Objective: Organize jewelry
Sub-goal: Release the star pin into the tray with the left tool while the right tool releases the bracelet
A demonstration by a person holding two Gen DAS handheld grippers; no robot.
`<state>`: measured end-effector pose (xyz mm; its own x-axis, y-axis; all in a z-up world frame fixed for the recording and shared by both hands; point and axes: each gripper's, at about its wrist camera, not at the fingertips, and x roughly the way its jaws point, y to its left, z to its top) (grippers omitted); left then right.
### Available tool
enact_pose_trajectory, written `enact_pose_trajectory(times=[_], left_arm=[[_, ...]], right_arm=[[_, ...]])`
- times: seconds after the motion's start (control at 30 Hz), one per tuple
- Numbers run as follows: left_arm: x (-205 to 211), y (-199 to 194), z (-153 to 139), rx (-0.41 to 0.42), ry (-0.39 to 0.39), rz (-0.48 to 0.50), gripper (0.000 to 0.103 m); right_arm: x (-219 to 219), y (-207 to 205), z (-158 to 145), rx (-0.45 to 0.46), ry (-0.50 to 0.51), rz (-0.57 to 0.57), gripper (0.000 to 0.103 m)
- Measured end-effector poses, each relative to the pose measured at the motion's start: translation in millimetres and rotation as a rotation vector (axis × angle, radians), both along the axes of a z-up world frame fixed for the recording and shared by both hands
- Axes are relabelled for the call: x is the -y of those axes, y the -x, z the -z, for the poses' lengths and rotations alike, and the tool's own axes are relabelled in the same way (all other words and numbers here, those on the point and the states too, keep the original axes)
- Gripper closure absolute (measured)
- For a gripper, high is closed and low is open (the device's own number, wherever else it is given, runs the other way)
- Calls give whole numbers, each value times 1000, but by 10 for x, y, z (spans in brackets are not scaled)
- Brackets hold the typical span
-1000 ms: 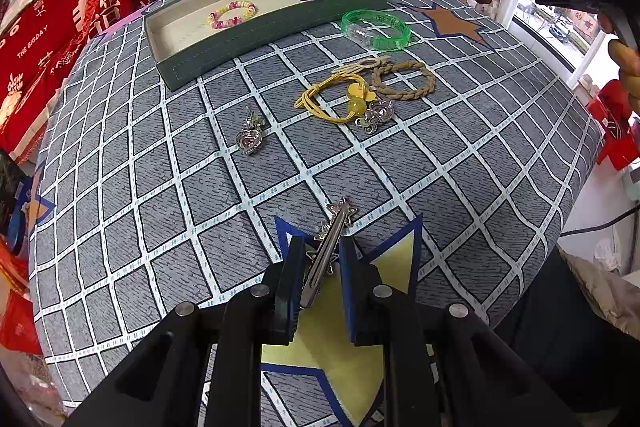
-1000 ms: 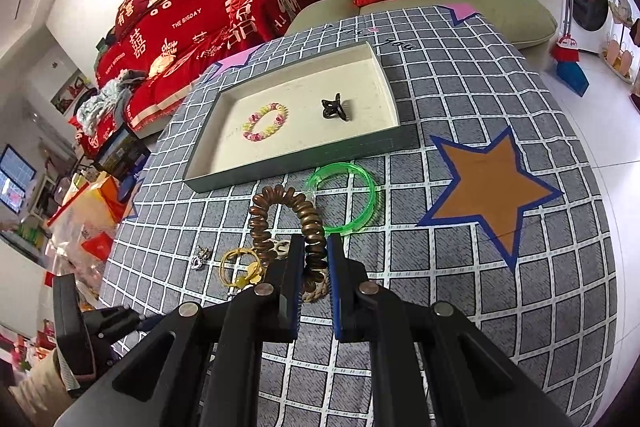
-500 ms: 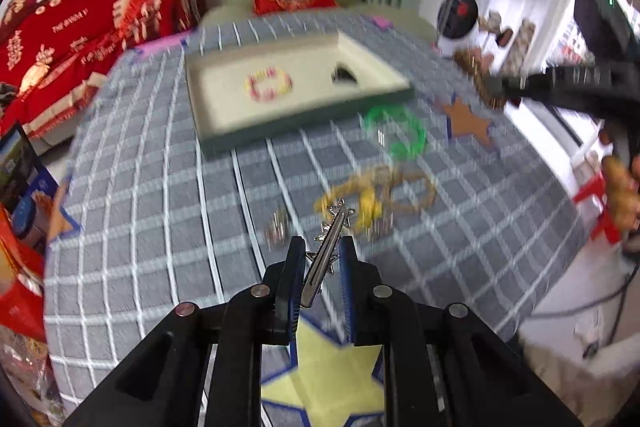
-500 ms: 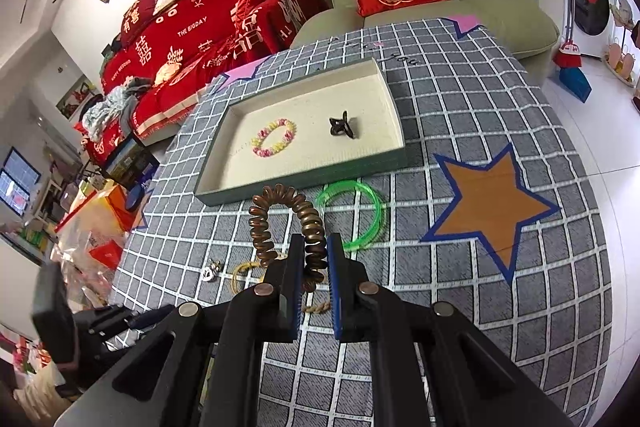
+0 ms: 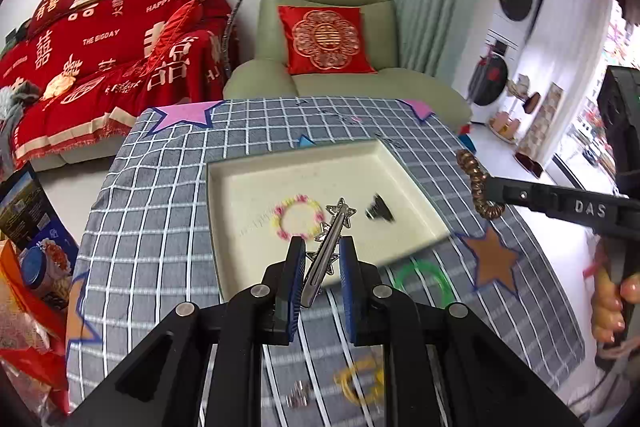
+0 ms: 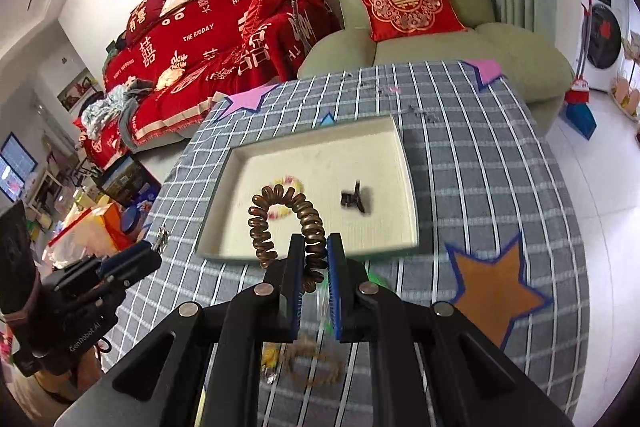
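My left gripper [image 5: 320, 259] is shut on a silver star hair clip [image 5: 334, 231] and holds it in the air over the near edge of the cream tray [image 5: 240, 223]. My right gripper [image 6: 314, 259] is shut on a brown spiral hair tie [image 6: 280, 223], held above the tray's near rim [image 6: 312, 254]. The tray holds a pink and yellow bead bracelet [image 5: 298, 217] and a black hair claw [image 5: 378, 213]. The right gripper with the hair tie [image 5: 476, 187] shows at the right of the left wrist view. The left gripper [image 6: 154, 247] shows at the left of the right wrist view.
On the checked tablecloth [image 5: 152, 219] in front of the tray lie a green bangle [image 5: 424, 281], a yellow hair tie [image 5: 360, 381], a small silver charm [image 5: 298, 395] and a braided tan ring [image 6: 316, 363]. A green armchair [image 5: 320, 39] stands beyond the table.
Both grippers have risen and moved forward toward the tray, each keeping its item. The tray now lies directly under the fingertips, and the loose jewelry has dropped to the bottom of both views.
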<state>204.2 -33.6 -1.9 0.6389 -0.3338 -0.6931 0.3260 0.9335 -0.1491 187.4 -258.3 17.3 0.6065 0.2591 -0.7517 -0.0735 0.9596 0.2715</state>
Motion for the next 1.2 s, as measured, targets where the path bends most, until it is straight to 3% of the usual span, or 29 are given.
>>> enact_pose_trajectory(times=[0.17,0.53,0.9,1.2], left_arm=[[9,-490,230,-41,9,-71,74],[161,-1125,880,-92,-70,-149,74],[262,-1277,1193,-128,-142,-150,74],[310,-1251,1187,-113,-180,-161,74]], right_arm=[[-83,-426,107,-8,36,0,91],[-218,-1166,839,-104,17,14,91],[-388,-1481,1332,-156,69,7,91],[-396,-1480,1372,-156,81,4,90]])
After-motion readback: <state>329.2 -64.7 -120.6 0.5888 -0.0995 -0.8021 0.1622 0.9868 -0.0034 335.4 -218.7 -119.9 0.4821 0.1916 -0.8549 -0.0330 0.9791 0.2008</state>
